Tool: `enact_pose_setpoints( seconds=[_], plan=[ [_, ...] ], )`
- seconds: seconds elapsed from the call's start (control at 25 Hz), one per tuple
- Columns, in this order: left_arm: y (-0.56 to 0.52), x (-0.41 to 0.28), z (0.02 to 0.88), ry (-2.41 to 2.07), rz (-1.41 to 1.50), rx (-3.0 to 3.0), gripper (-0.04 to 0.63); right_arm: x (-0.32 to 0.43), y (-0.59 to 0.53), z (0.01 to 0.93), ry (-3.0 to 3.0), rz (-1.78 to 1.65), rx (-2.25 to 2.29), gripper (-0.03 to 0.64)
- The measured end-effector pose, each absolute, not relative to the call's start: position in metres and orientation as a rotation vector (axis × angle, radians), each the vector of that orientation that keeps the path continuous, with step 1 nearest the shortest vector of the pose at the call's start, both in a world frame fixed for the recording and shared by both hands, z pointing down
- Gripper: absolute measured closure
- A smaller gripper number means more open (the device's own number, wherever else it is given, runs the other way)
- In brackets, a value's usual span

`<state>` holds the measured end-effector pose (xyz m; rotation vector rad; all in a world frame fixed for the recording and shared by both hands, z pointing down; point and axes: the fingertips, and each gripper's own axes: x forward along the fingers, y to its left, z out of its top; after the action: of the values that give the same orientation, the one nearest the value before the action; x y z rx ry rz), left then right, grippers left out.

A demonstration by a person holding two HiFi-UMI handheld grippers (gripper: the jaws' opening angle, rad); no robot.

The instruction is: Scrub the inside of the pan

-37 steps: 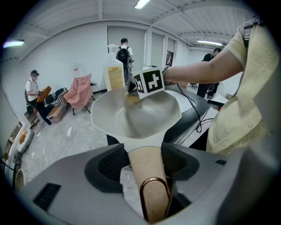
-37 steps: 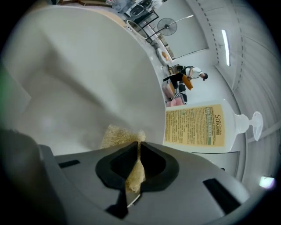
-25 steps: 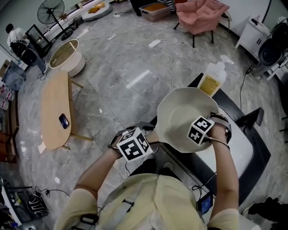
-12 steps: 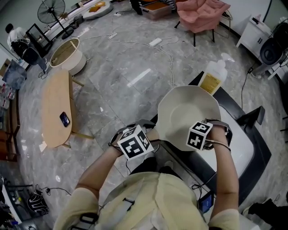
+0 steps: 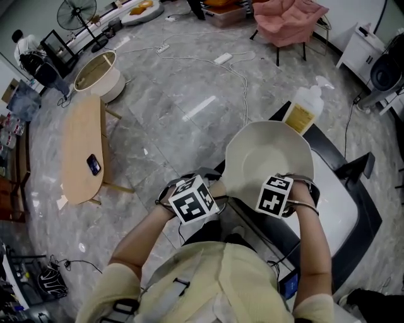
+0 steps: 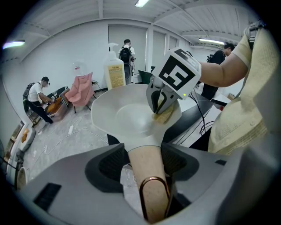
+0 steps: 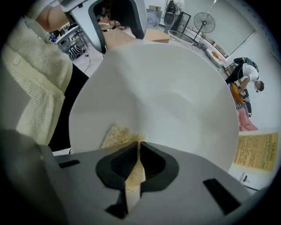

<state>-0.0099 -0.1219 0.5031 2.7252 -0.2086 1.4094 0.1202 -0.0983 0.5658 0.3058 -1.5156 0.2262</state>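
Note:
A white pan is held up over the black table, its beige handle with a copper loop clamped between the jaws of my left gripper. My right gripper is shut on a yellow scouring pad, and the pad lies pressed against the pan's inner wall close to the near rim. From the left gripper view, the right gripper and the pad show at the right side of the bowl. The bowl looks bare and white.
A soap bottle with a yellow label stands just beyond the pan on the black table. A wooden side table with a phone is at the left. Cables cross the marble floor, with a pink chair beyond.
The right gripper has drawn the pad back across the pan's inside toward the near rim. The left gripper and handle stay almost still.

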Motion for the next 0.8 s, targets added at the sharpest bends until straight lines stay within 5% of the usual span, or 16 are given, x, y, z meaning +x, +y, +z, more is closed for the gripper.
enact_pose_setpoints(
  seconds=[0.8],
  plan=[
    [-0.123,-0.008,0.503,-0.224,1.405,2.723,0.328,0.037,-0.163,0.551,-1.879,0.379,0.544,0.584]
  ],
)
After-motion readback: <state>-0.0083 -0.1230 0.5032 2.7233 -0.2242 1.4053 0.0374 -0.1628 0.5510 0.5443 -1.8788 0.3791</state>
